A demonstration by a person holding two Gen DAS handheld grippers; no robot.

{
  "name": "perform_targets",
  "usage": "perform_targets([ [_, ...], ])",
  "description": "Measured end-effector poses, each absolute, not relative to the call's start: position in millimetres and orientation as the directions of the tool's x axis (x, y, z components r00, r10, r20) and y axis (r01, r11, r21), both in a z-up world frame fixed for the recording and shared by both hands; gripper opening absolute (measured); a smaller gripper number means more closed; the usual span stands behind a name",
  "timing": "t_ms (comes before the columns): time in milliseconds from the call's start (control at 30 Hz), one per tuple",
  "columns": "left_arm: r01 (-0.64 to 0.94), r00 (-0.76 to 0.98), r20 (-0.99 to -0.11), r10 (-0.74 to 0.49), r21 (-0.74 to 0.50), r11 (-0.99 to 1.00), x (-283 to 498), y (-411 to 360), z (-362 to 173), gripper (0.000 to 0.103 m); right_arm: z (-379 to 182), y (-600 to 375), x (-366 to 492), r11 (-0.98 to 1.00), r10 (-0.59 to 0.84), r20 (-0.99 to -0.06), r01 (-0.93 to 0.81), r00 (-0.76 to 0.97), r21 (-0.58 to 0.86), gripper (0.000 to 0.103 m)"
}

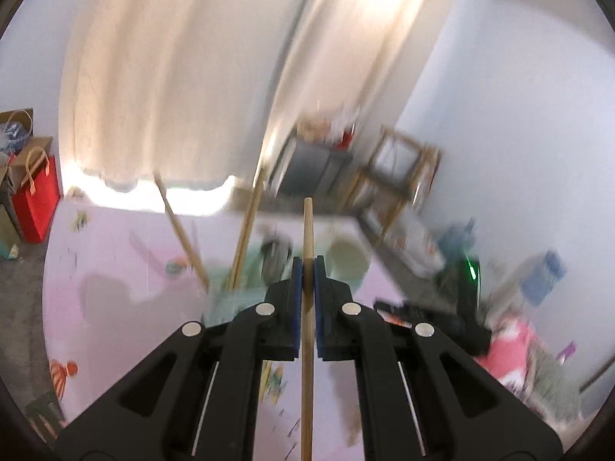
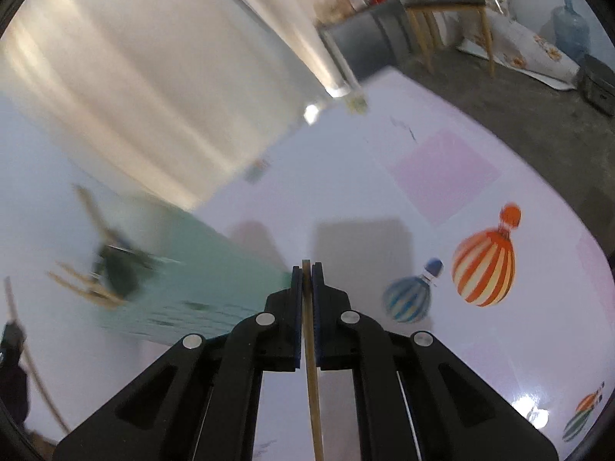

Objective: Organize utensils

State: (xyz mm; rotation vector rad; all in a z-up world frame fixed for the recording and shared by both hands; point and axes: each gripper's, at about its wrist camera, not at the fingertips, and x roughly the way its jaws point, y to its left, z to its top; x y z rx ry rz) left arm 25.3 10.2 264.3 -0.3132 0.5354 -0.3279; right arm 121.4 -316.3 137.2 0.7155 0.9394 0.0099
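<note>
My left gripper point(image 1: 306, 265) is shut on a long round wooden stick point(image 1: 308, 226). The stick runs up between the blue pads and pokes well past the tips. Behind it, blurred, lie a green mat point(image 1: 230, 299), a dark holder point(image 1: 275, 257) and two slanting wooden sticks point(image 1: 184, 234). My right gripper point(image 2: 306, 269) is shut on a thin flat wooden utensil point(image 2: 313, 403), seen edge-on, whose end barely clears the tips. In the right wrist view the green mat point(image 2: 200, 280) lies to the left, with the dark holder point(image 2: 119, 272) and its wooden utensils blurred.
The table point(image 2: 442, 176) has a pale pink cloth printed with hot-air balloons point(image 2: 484, 265). A pale round container point(image 1: 348, 261) sits by the mat. Off the table are a red bag point(image 1: 36, 199), a grey cabinet point(image 1: 315, 169), a wooden chair point(image 1: 399, 176) and a water jug point(image 2: 572, 32).
</note>
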Motion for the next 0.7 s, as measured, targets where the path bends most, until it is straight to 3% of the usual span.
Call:
perform_targets([
  [300, 0.125, 0.958, -0.209, -0.198, -0.317, 0.940, 75, 13, 318, 0.004, 264, -303, 127, 0.738, 0.384, -0.479, 0.049, 0.789, 0.673, 0.005],
  [567, 0.030, 0.982, -0.172, -0.083, -0.292, 0.956, 145, 14, 313, 0.004, 296, -296, 134, 0.726, 0.446, -0.412, -0.052, 0.795, 0.686, 0.005],
  [700, 0.030, 0.977, -0.190, -0.093, -0.311, 0.950, 166, 12, 301, 0.004, 315, -295, 137, 0.712, 0.472, -0.380, -0.089, 0.795, 0.697, 0.005],
])
